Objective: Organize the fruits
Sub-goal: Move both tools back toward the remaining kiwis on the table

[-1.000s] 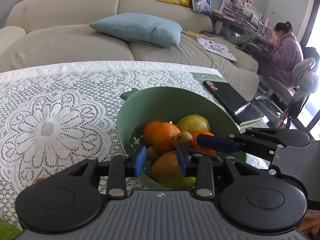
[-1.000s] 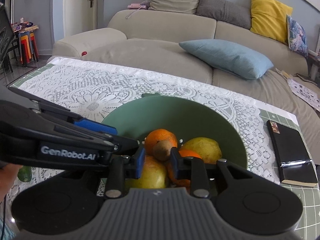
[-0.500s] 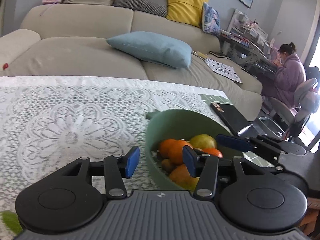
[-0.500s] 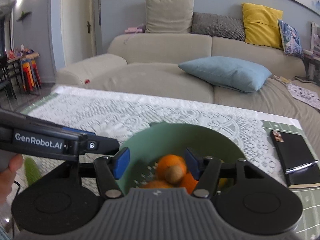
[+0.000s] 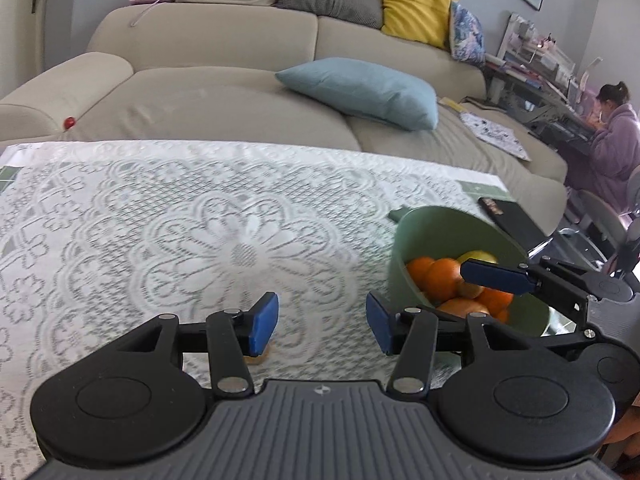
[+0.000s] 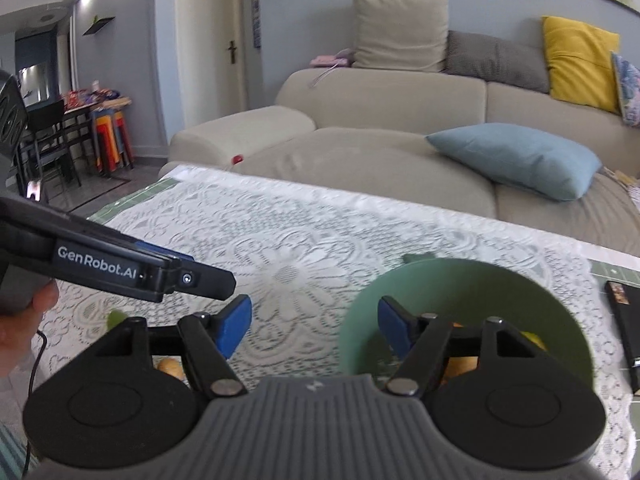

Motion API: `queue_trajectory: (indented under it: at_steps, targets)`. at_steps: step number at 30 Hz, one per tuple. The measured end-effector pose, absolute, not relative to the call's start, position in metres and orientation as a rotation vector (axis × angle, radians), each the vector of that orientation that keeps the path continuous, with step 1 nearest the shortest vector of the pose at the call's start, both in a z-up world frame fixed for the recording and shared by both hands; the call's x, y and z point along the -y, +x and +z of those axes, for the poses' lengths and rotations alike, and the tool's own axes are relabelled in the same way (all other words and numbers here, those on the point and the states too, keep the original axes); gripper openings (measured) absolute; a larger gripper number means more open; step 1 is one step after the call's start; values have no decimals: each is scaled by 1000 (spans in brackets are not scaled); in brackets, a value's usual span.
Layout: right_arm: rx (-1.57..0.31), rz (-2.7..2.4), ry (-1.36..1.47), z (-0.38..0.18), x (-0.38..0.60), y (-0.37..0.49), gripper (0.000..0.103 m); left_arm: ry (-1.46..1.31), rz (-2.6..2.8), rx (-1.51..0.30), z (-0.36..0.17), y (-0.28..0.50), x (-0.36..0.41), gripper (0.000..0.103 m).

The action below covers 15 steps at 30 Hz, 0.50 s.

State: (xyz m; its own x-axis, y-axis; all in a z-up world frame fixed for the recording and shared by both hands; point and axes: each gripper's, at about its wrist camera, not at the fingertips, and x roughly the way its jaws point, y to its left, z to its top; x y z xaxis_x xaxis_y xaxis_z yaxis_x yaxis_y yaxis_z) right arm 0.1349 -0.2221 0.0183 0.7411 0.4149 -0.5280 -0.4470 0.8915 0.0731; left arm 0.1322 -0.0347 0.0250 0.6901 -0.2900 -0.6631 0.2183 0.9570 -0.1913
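On lace tablecloth (image 5: pixel 224 216): green bowl (image 5: pixel 436 236) of fruit; beige sofa (image 5: pixel 224 92) behind; left gripper (image 5: pixel 322 322), right gripper (image 6: pixel 314 326) released, empty

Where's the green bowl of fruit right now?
The green bowl sits on the lace tablecloth at the right of the left wrist view, beside the black notebook; the right wrist view shows it lower right.

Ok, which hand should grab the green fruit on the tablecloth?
Left, probably: the green fruit lies right below the left gripper; the right gripper sits nearer the bowl. Both jaws have just been opening, nothing between them.
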Motion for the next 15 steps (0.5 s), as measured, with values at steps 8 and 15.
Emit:
queue_trajectory:
  at_steps: [8, 15]
  targets:
    - [-615, 549, -89, 9, 193, 138, 70, -77, -283, -800, 17, 122, 13, 60]
    - [-679, 576, -137, -7, 171, 142, 74, -102, -287, -848, 4, 122, -3, 59]
